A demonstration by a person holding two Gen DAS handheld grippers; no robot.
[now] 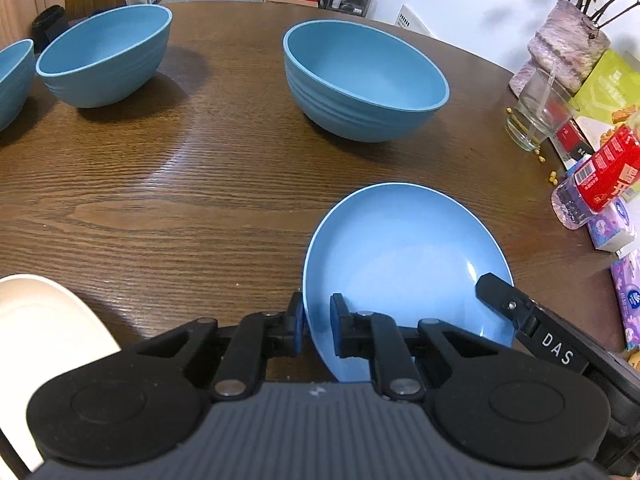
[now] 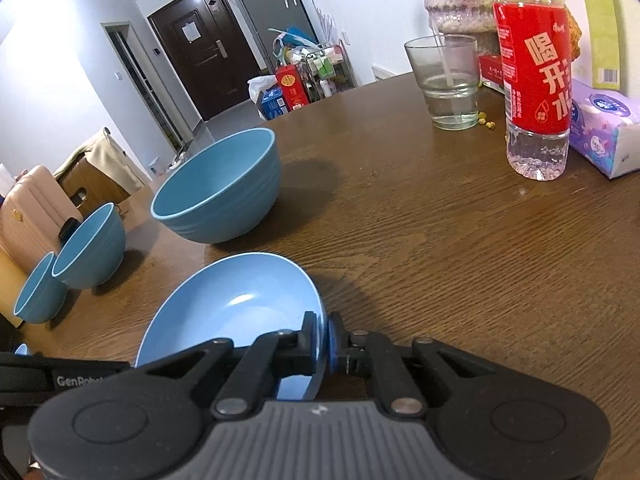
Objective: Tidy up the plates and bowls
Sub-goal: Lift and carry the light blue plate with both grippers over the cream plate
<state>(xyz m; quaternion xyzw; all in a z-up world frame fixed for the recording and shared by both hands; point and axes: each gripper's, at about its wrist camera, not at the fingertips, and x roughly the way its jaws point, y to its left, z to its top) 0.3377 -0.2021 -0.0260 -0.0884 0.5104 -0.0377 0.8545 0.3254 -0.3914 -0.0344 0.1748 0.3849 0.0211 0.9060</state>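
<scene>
- L gripper (image 1: 318,328) clamped on near-left rim of blue plate (image 1: 404,264), tilted over wooden table (image 1: 200,184).
- R gripper (image 2: 323,340) pinching same plate's right rim.
- Three blue bowls beyond: nearest bowl (image 1: 362,80), middle bowl (image 1: 106,54), far bowl (image 1: 14,80), all upright.

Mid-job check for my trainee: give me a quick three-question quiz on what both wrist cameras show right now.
1. True or false: both grippers grip the blue plate.
2. Which drink container stands nearest the water bottle? A) mug B) glass C) can
3. Fill in: the left wrist view shows ___ blue bowls on the table.

Key: 1 true, left gripper and right gripper each pinch the rim; 2 B; 3 three.
</scene>
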